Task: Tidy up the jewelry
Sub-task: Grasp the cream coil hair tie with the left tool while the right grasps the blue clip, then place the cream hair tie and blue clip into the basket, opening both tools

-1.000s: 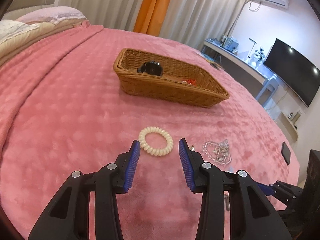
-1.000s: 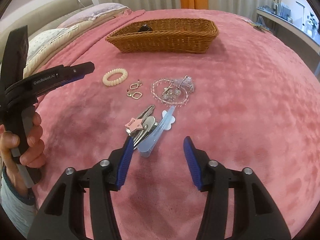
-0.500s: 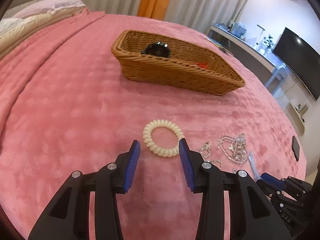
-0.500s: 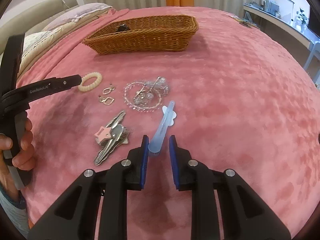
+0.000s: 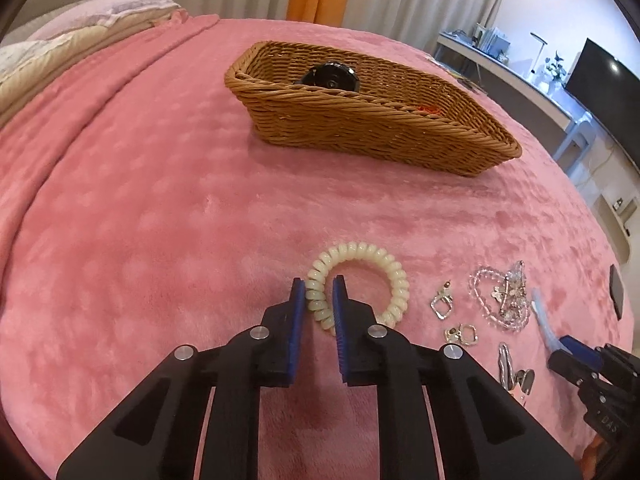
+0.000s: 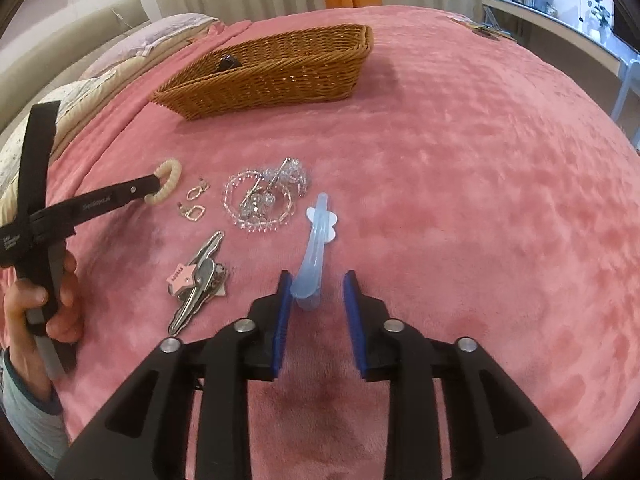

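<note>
On the pink blanket lies a cream spiral hair tie [image 5: 394,276], and my left gripper [image 5: 319,284] is shut on its near-left side; the right wrist view shows that grip from the side, with the hair tie [image 6: 170,178] at the tip of the left gripper [image 6: 154,186]. A pale blue hair clip [image 6: 316,236] lies between the fingers of my right gripper [image 6: 316,276]. Its jaws are opening: the clip's end sits by the left pad, with a gap to the right pad. A wicker basket [image 5: 360,132] stands farther back and holds a black round item [image 5: 330,76].
Two silver earrings [image 6: 196,200], a tangled crystal bracelet [image 6: 260,200] and a bunch of silver hair clips with a pink tag [image 6: 196,284] lie between the two grippers. A person's hand [image 6: 60,316] grips the left tool. Pillows are at the left, a desk and screen at the right.
My left gripper moved forward to the hair tie and closed on it. My right gripper shifted over the blue clip, narrowed around it, then widened again.
</note>
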Action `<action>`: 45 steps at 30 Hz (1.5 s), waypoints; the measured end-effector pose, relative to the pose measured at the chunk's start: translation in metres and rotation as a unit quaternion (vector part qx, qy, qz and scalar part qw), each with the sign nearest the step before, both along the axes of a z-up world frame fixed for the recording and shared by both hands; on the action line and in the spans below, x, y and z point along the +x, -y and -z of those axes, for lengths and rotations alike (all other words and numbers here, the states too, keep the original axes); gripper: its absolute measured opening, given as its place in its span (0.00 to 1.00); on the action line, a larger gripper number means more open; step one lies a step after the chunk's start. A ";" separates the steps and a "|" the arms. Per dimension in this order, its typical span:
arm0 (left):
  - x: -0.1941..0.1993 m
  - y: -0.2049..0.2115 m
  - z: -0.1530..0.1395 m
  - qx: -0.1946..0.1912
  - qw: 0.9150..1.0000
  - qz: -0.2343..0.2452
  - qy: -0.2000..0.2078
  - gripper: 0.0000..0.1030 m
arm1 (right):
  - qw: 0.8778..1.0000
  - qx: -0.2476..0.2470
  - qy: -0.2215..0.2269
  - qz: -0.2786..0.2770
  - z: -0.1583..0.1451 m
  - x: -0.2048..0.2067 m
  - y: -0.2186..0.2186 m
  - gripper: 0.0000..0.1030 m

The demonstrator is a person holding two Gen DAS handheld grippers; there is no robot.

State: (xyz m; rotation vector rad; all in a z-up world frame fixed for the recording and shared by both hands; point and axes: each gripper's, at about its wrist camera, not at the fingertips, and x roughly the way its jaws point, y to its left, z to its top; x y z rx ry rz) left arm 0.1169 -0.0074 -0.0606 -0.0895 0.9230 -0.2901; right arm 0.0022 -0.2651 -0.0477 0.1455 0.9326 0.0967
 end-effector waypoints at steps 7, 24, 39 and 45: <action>-0.005 0.000 0.000 -0.010 1.000 0.008 0.009 0.09 | 0.999 -0.038 -0.001 0.002 0.005 0.011 -0.015 0.10; -0.042 0.020 -0.108 -0.046 0.986 0.052 0.150 0.08 | 0.985 -0.041 0.163 -0.048 -0.114 0.013 -0.026 0.10; 0.077 0.042 -0.108 -0.051 0.985 -0.012 0.165 0.08 | 0.994 0.013 0.106 -0.032 -0.106 0.198 -0.002 0.10; 0.110 0.049 -0.076 -0.024 0.989 -0.018 0.142 0.08 | 0.997 0.009 0.064 -0.033 -0.066 0.240 -0.001 0.10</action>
